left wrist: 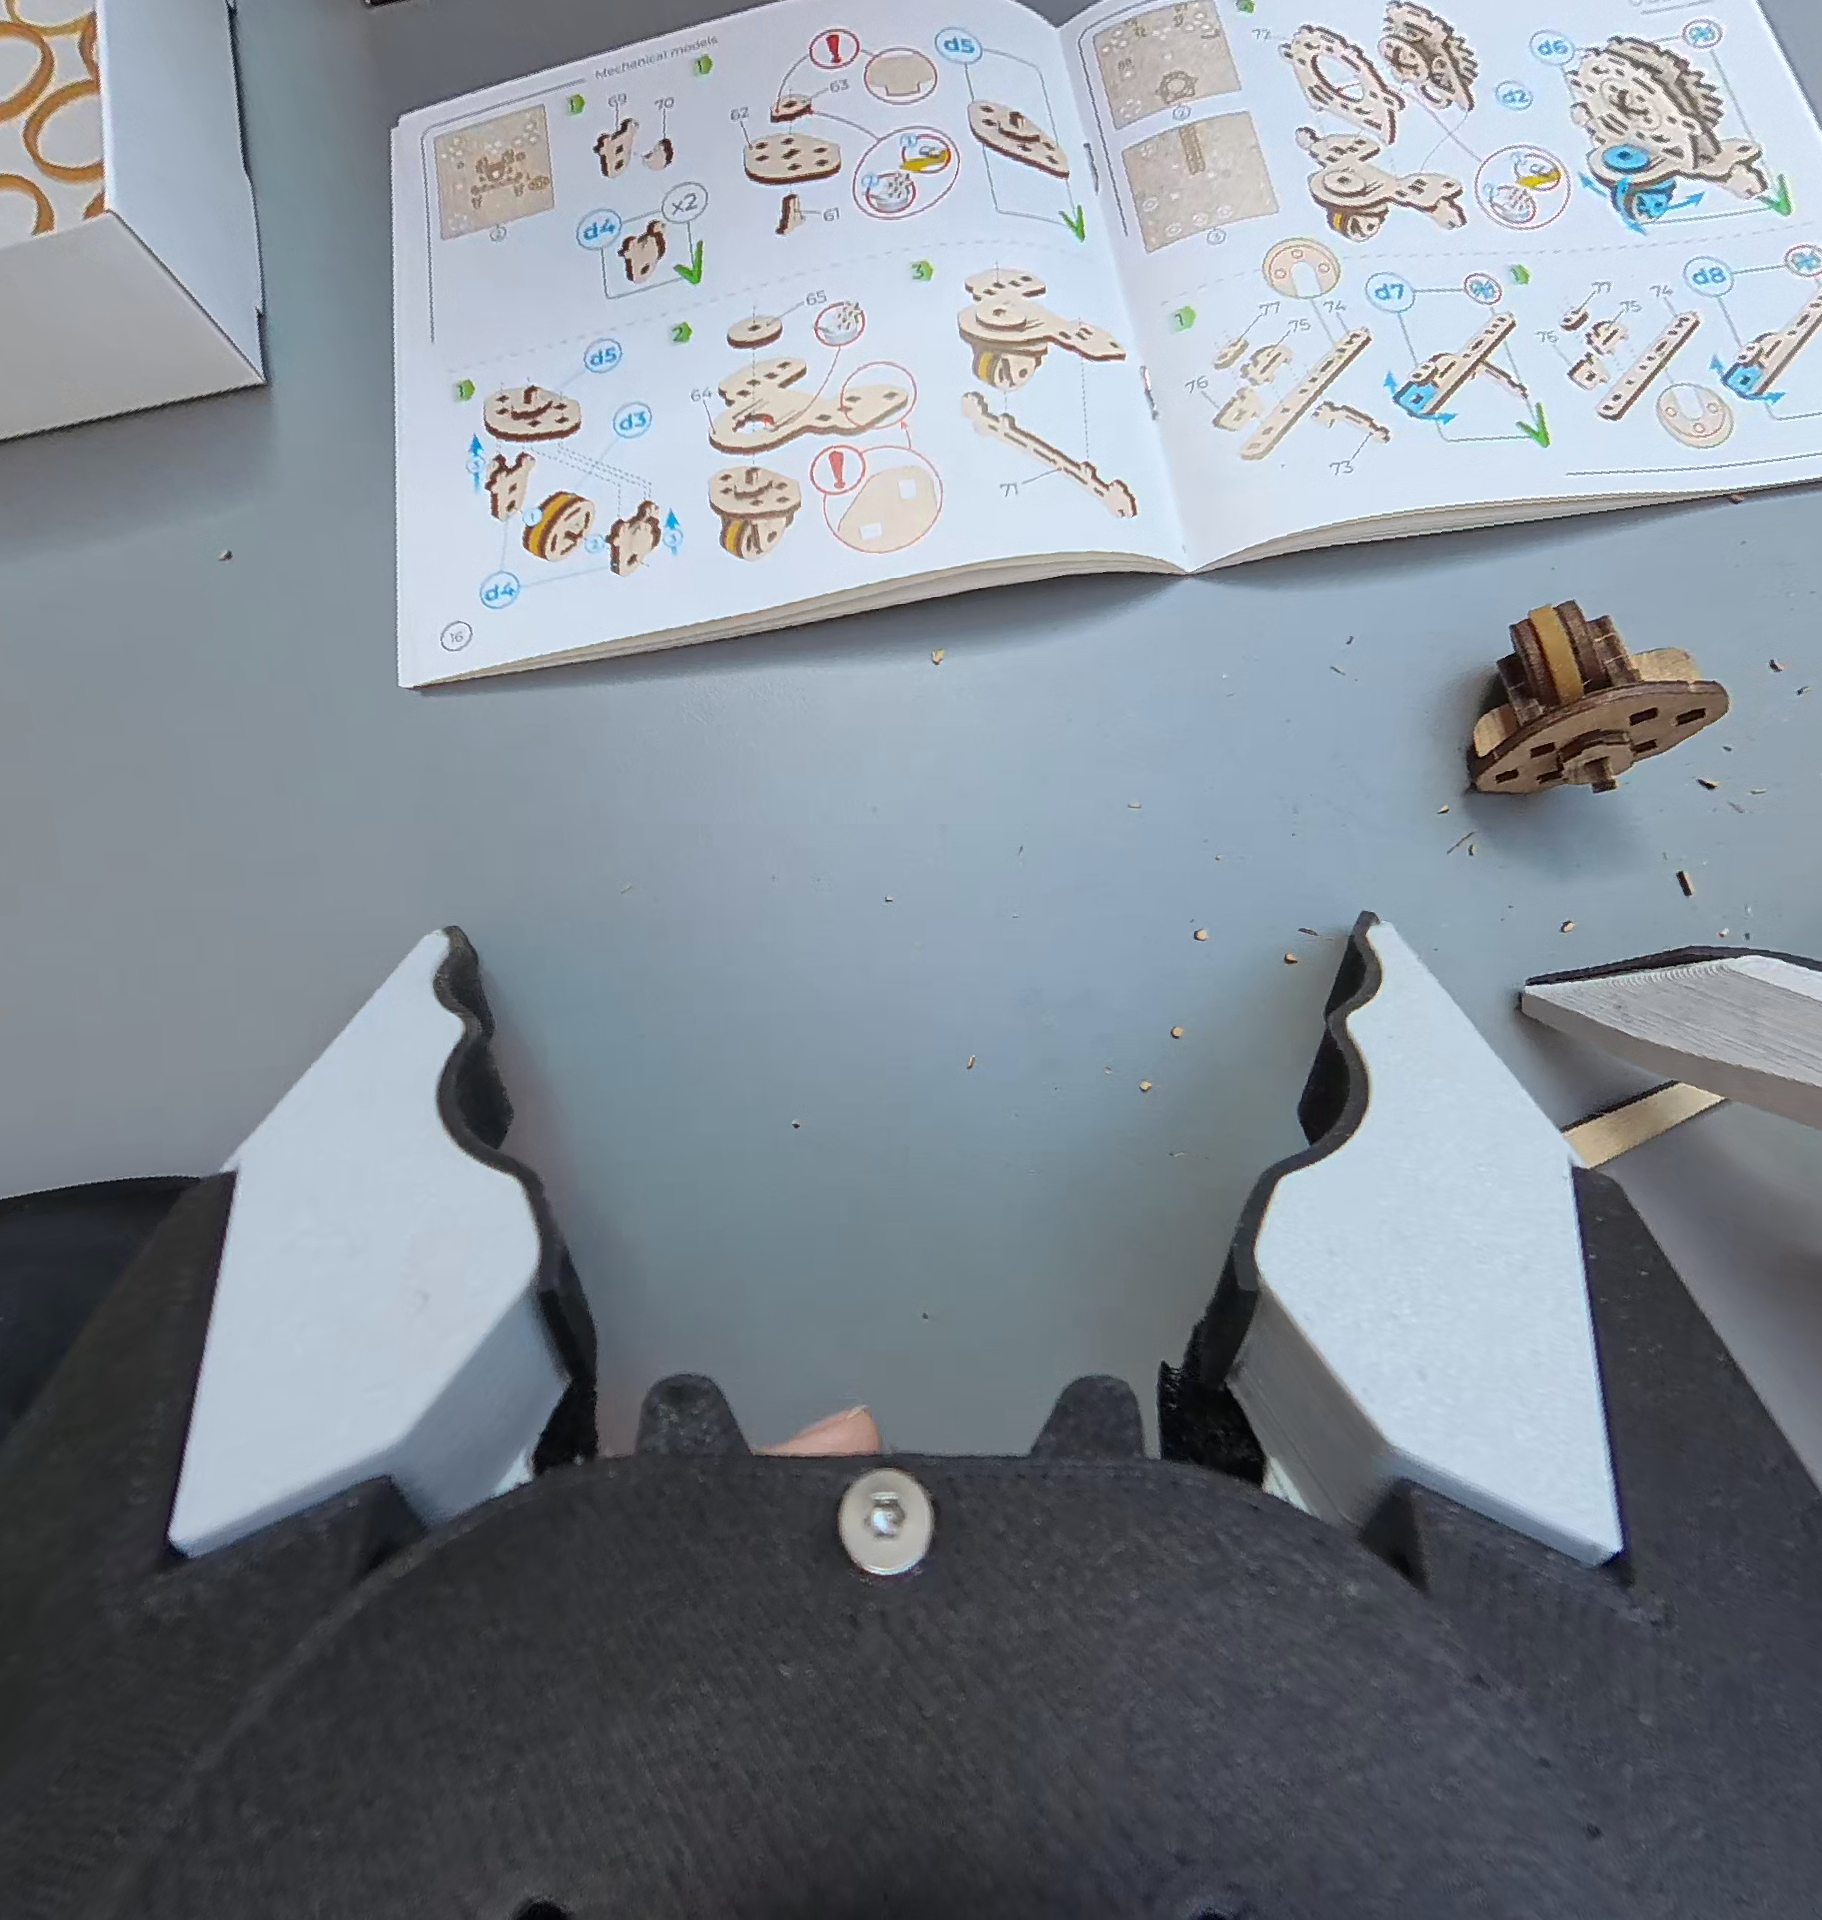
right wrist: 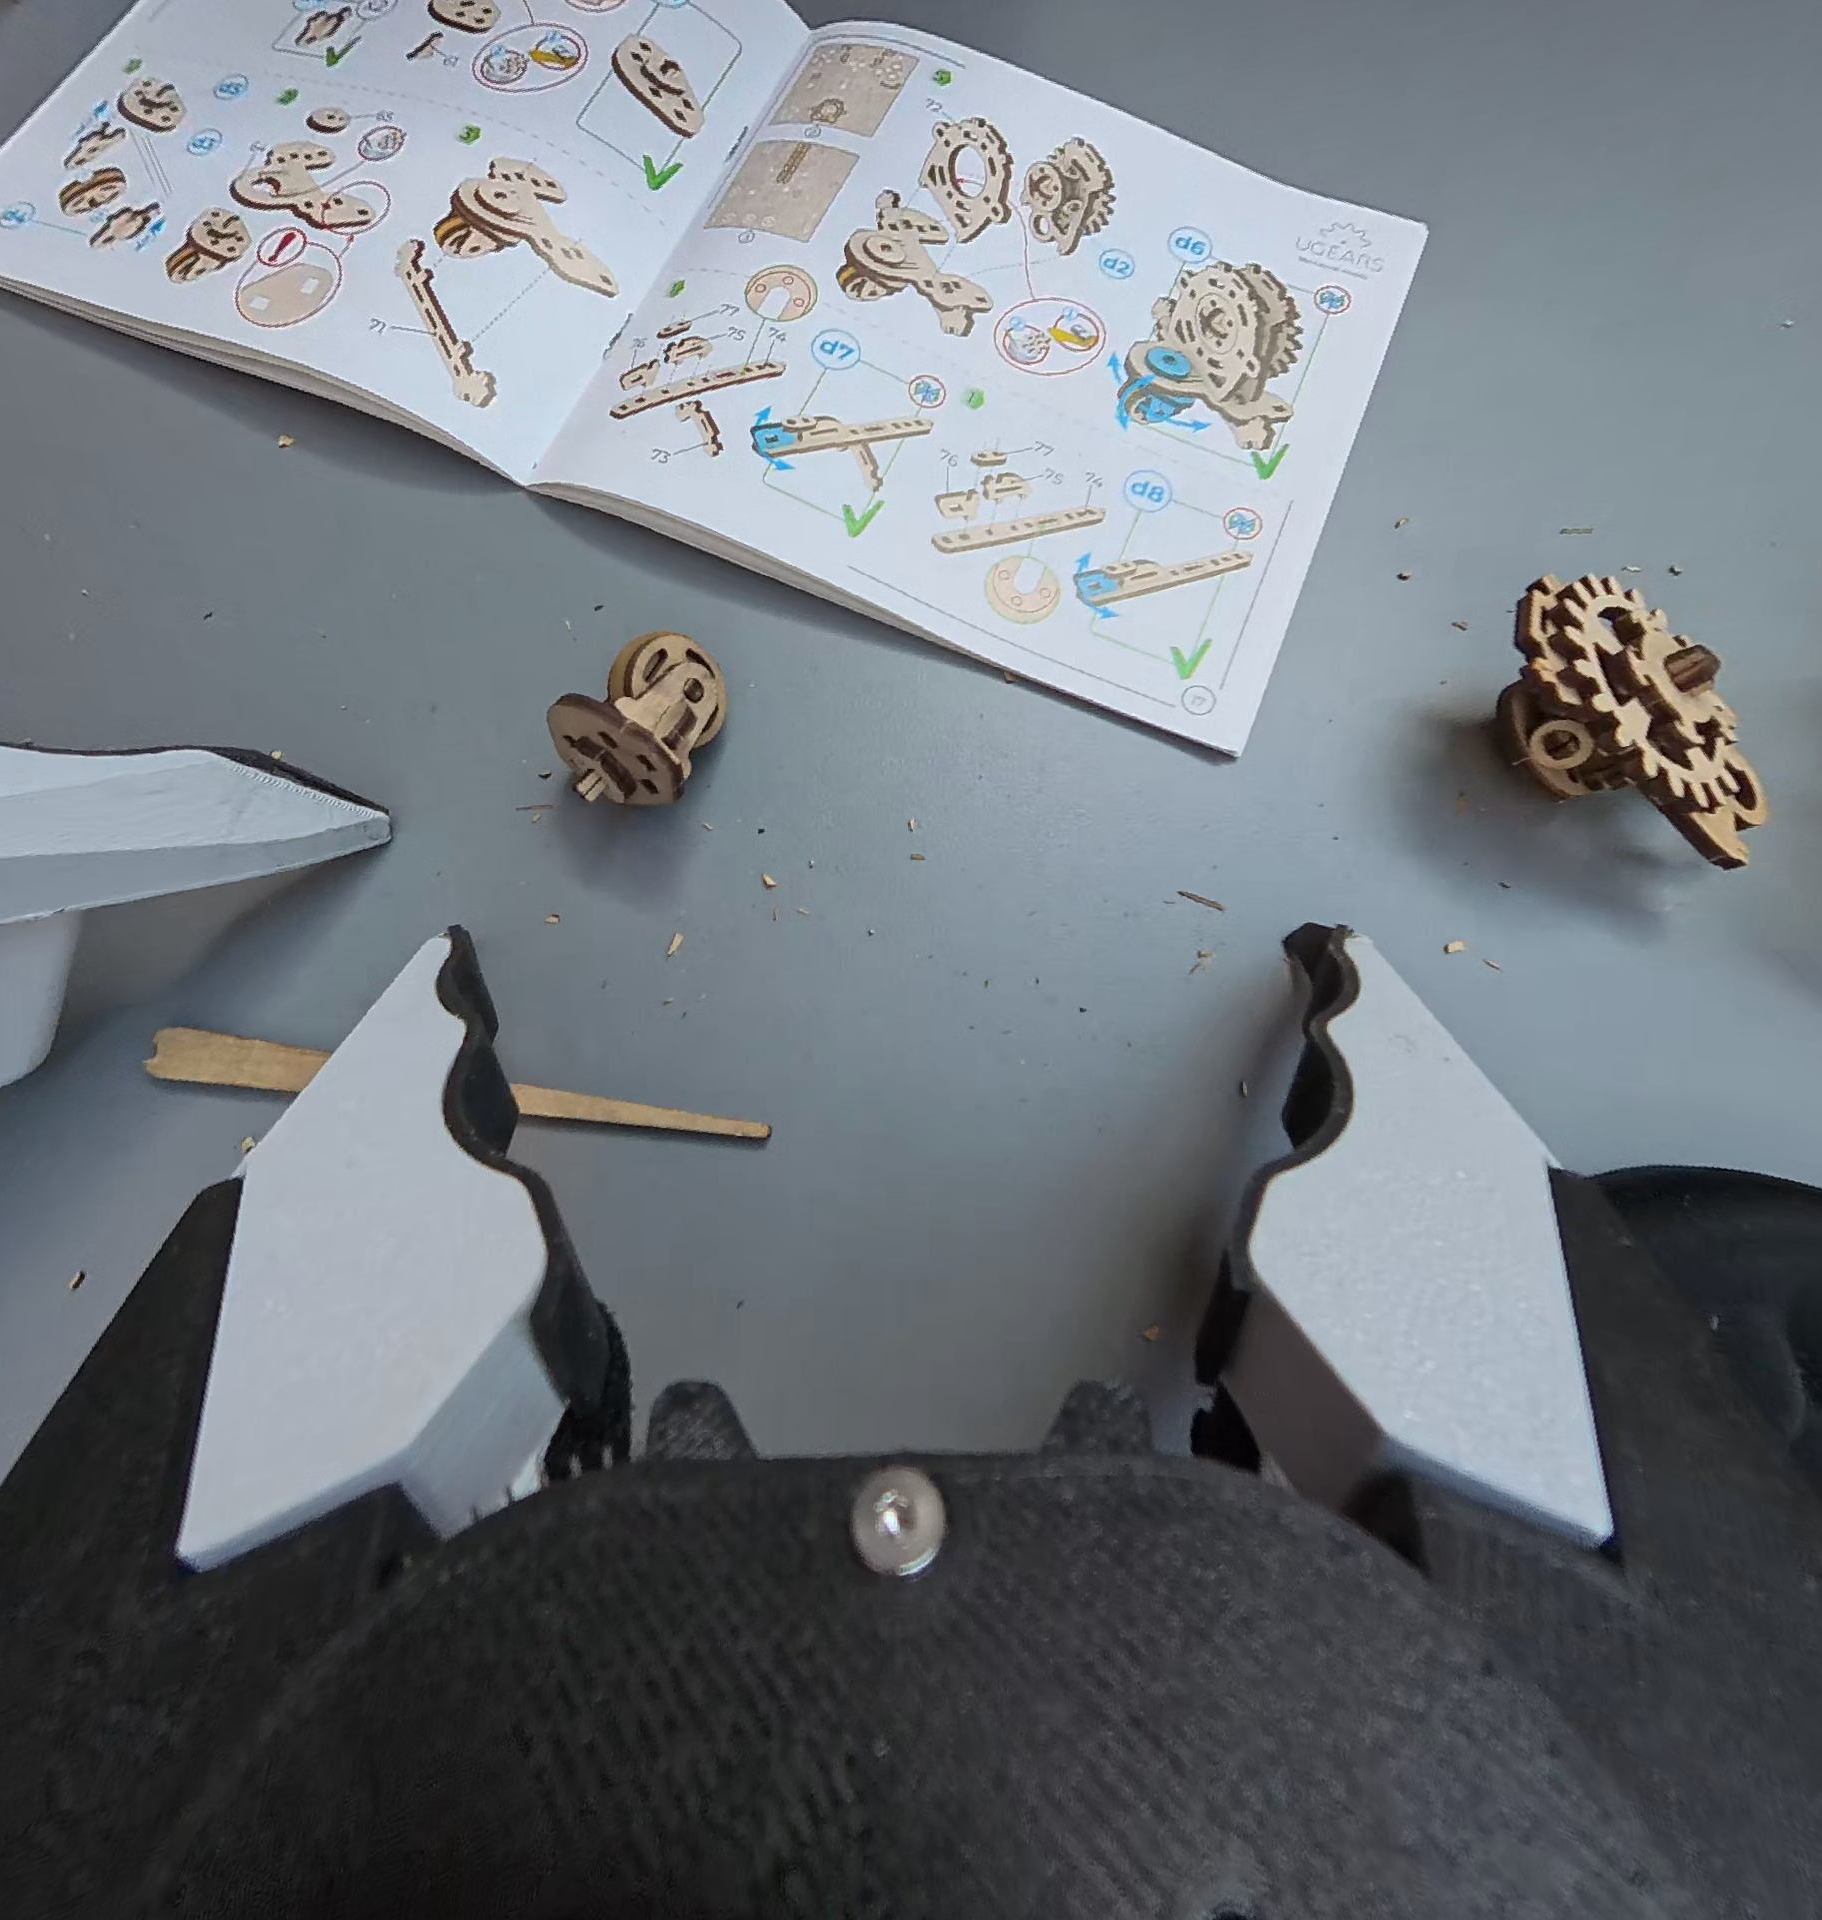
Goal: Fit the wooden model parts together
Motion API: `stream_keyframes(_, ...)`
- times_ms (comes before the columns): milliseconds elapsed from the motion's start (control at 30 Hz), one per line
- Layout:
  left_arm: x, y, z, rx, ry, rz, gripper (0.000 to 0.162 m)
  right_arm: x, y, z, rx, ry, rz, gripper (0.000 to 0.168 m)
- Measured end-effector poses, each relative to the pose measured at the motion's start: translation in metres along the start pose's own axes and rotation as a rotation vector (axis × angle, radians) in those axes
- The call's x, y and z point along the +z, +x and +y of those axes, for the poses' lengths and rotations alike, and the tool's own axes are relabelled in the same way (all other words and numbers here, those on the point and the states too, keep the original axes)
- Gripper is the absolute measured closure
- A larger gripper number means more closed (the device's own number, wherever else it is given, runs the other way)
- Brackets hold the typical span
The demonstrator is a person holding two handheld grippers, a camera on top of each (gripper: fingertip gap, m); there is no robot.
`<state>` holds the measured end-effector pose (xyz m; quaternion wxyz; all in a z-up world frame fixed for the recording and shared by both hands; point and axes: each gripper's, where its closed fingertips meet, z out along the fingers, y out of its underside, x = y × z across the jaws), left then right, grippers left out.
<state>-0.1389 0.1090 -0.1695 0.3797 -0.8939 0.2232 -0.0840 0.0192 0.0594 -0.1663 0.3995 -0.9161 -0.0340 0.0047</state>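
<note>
A small wooden wheel assembly with a slotted plate and a peg (left wrist: 1593,717) lies on the grey table at the right of the left wrist view; it also shows in the right wrist view (right wrist: 637,732), left of centre. A larger wooden gear assembly (right wrist: 1629,717) lies at the right of the right wrist view. A thin flat wooden stick (right wrist: 637,1110) lies partly under my right gripper's left finger. My left gripper (left wrist: 912,930) is open and empty above bare table. My right gripper (right wrist: 886,935) is open and empty, between the two assemblies and nearer than both.
An open instruction booklet (left wrist: 1042,312) lies at the far side of the table, also in the right wrist view (right wrist: 678,312). A white box (left wrist: 107,260) stands at the far left. Wood splinters are scattered on the table (right wrist: 990,883). The other gripper's white finger (right wrist: 159,821) shows at the left.
</note>
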Motion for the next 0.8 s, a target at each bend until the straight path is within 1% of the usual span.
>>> stream_keyframes(567,-0.001,0.004,0.002,0.004,-0.002,0.005,0.007,-0.004,0.004,0.003,0.028,0.0,0.028,0.018)
stream_keyframes(633,-0.001,0.009,0.003,0.022,-0.006,0.023,0.004,-0.006,0.005,0.006,0.038,0.0,0.037,0.018)
stream_keyframes(800,-0.002,0.021,0.003,0.078,-0.005,0.08,0.004,-0.015,0.009,0.014,0.045,-0.001,0.047,0.018)
